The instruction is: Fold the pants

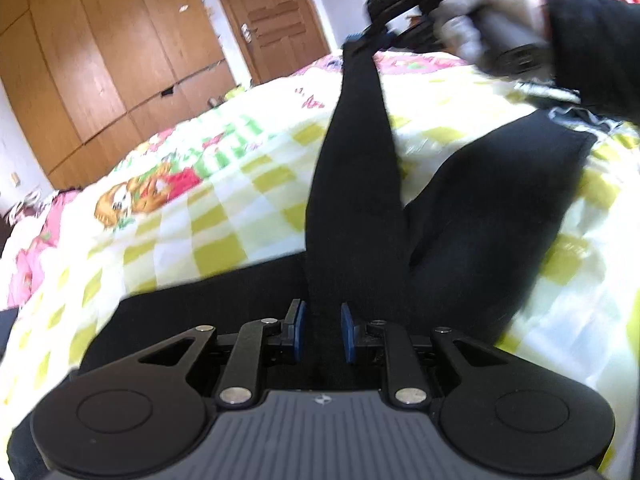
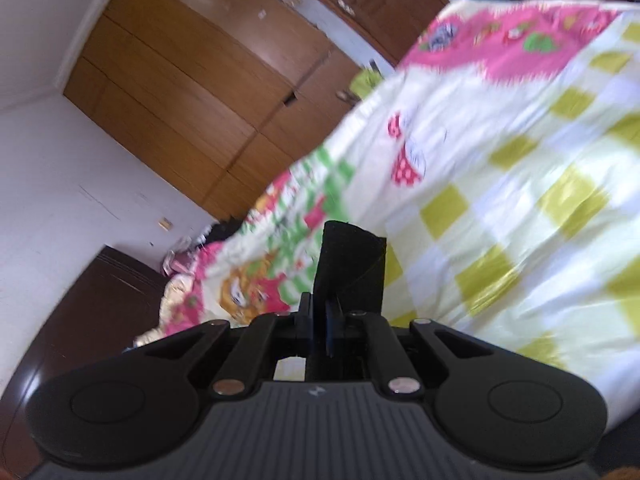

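My right gripper is clamped on one leg of the black pants, lifted above the bed. That leg runs lengthwise toward my left gripper, whose fingers stand apart around the cloth.

A bed fills the foreground, its quilt checked in white and yellow-green with pink borders and cartoon prints; behind it stands a tall wooden wardrobe — plain panels, warm brown; a panelled wooden door sits just beside it; the walls are white and brightly lit; a dark brown cabinet stands low by the wall.
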{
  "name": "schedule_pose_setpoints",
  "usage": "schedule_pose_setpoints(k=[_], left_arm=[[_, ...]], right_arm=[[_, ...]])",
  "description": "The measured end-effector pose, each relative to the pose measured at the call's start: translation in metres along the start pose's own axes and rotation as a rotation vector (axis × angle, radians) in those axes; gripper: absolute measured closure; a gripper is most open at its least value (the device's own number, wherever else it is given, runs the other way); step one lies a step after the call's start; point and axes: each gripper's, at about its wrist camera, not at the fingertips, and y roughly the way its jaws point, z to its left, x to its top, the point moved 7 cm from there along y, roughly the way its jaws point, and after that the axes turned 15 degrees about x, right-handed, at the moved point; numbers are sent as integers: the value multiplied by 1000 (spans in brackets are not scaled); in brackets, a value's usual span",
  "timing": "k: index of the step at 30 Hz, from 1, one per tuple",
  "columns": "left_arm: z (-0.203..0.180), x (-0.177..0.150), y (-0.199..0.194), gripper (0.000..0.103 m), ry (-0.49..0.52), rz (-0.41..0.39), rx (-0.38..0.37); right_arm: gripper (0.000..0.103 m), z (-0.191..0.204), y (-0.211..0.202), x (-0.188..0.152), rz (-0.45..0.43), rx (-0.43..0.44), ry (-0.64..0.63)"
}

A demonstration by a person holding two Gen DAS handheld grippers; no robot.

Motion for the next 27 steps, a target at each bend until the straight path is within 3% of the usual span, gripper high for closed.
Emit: schedule_pose_setpoints(k=[4,6,11,12,15,17,21,23,24,25,27], left_arm=[[-18,13,-14,66,27,-51,-30],[-29,16,-19,66,41,-62,-47],[-61,7,-21,62,144,-33,-90],[-67,3,-20,62,174,-25,-88],[-80,-3,-22,62,239,-23,-71],[-81,0,-22,62,239,-15,-74],[-82,7,-18,62,226,-7,-75],[-84,8,-19,62,228,-9,-79],[-86,9,-19,62,232,-10,-81],[-86,10,-19,62,236,-13,-83],[-81,16,-19,62,224,-16,-86]], right_arm=[[96,8,-95,16,-115,-21,-13],[96,-7,-134,6,-139,-70,11],[96,-106,-180,-50,-93,-293,187],[96,-121,-182,-61,-84,-306,230],[91,-136,-186,-77,-104,-277,292],[90,-137,-185,-74,-123,-242,305],[79,-141,-181,-63,-124,-224,306],[81,-143,-175,-59,-116,-218,305],[91,-140,-172,-56,-109,-208,303],[94,-134,-169,-52,-104,-185,299],[94,-110,-162,-34,-106,-122,266]])
